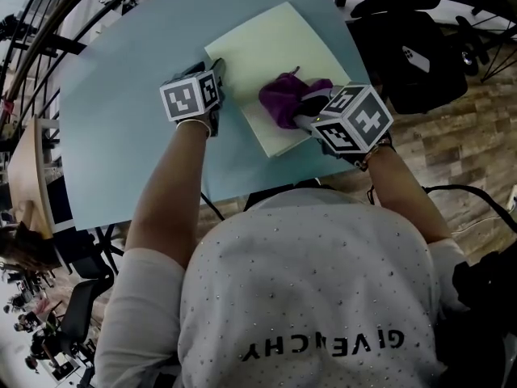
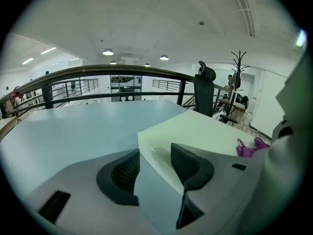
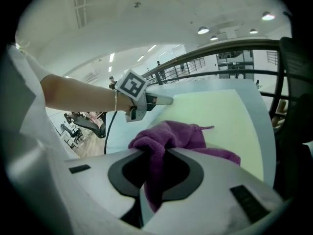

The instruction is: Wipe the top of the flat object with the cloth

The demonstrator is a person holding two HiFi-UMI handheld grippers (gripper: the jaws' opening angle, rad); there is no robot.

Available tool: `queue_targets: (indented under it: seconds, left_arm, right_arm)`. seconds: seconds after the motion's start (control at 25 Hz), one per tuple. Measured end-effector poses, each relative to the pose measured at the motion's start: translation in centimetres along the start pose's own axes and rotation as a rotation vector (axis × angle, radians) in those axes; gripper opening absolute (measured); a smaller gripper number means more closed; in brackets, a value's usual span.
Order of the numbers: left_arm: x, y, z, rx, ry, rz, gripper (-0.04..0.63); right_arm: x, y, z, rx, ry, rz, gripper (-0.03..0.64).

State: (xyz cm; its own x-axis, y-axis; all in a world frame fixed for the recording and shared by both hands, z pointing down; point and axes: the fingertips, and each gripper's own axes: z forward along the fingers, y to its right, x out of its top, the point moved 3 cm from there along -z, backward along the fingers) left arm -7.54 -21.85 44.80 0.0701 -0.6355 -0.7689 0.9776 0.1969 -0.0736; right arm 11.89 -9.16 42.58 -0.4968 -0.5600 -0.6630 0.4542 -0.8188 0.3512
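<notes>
Presently: cloth on board, wipe in hand

Right tool is clamped on the purple cloth, which rests on the board's near-right part. Board lies by the worktop's right edge. Left tool stands with jaws apart, straddling the board's left corner. Cloth judged soft, light, bunching; hold it by the gathered fold. Board judged stiff, liable to slide. Legible: "GIVENCHY" on the shirt.

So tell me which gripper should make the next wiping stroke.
The right gripper: its fingers are shut on the cloth, which lies on the board. The left gripper has no cloth; its fingers straddle the board's corner.
</notes>
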Motion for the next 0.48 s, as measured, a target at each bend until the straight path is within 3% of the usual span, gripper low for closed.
queue_targets:
  seconds: [0.48]
  left_arm:
    - [-0.2, 0.0, 0.0, 0.003, 0.005, -0.039, 0.207]
  right_arm:
    - [-2.7, 6.0, -6.2, -0.113, 0.071, 0.193, 0.048]
